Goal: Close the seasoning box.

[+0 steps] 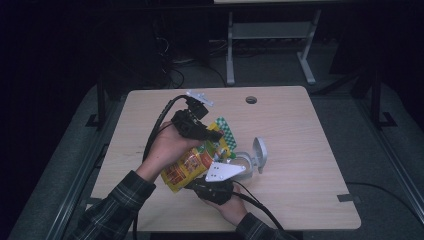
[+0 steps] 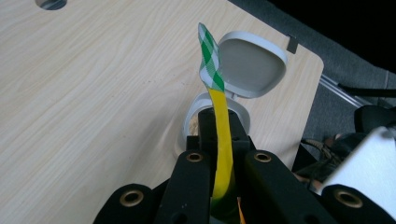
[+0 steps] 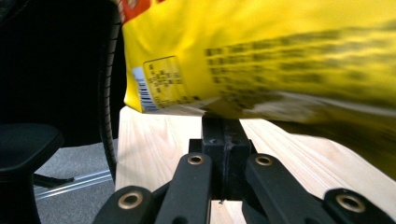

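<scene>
A yellow snack bag (image 1: 187, 167) with a green-and-white checked top (image 2: 209, 56) hangs tilted above the table. My left gripper (image 1: 212, 132) is shut on the bag's upper part, and in the left gripper view (image 2: 222, 122) the yellow edge runs up between the closed jaws. Low at the bag's bottom, my right gripper (image 1: 205, 181) has its jaws closed, and its tips (image 3: 224, 123) meet the bag's lower seam (image 3: 187, 105). A small white container (image 1: 245, 162) with its hinged lid (image 2: 252, 63) flipped open stands on the table just beyond the bag.
The wooden table (image 1: 300, 130) has a cable hole (image 1: 251, 99) near its far edge. Black cables trail from both grippers. Dark floor, a metal frame (image 1: 270, 35) and a black chair (image 3: 23, 149) lie around the table.
</scene>
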### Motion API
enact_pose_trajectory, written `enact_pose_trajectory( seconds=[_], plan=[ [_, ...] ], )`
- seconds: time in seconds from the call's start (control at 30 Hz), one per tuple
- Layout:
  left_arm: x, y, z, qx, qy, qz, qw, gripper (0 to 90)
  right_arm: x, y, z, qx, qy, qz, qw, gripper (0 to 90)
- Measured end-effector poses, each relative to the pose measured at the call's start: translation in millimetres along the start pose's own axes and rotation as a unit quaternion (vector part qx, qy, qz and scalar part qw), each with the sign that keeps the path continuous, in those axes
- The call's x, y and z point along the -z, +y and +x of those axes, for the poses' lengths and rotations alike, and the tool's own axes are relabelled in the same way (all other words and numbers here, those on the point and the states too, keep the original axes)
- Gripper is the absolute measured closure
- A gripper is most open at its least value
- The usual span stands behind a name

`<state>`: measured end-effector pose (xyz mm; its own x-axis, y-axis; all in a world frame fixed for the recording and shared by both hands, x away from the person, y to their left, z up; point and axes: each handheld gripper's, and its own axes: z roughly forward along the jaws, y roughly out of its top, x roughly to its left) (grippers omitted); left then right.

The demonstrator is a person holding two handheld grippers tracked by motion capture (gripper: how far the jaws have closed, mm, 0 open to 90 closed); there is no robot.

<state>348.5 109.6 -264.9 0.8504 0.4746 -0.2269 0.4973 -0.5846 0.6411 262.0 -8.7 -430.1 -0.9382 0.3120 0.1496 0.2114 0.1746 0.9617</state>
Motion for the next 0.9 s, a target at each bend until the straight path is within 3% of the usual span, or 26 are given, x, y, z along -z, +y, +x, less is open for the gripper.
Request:
enact_pose_trajectory(
  seconds=[0.3,0.5,0.63,0.9],
  plan=[
    [28.1,-25.9,15.8,0.017,-0.006,-0.045,0.9988,90.0,1.4,-0.8,-3.2,-0.004,-0.018,0.015,0.9997,90.0],
    [37.8,-42.3,24.2,0.026,-0.007,-0.073,0.997,90.0,8.4,2.0,-3.8,-0.006,-0.02,0.012,0.9997,90.0],
    [36.4,-52.4,31.9,0.03,-0.007,-0.093,0.9952,90.0,12.7,3.6,-2.9,0.002,-0.025,0.016,0.9996,90.0],
    [25.0,-69.2,53.4,0.014,-0.004,-0.123,0.9922,90.0,23.3,-2.5,-6.1,0.002,-0.034,0.033,0.9989,90.0]
  ],
)
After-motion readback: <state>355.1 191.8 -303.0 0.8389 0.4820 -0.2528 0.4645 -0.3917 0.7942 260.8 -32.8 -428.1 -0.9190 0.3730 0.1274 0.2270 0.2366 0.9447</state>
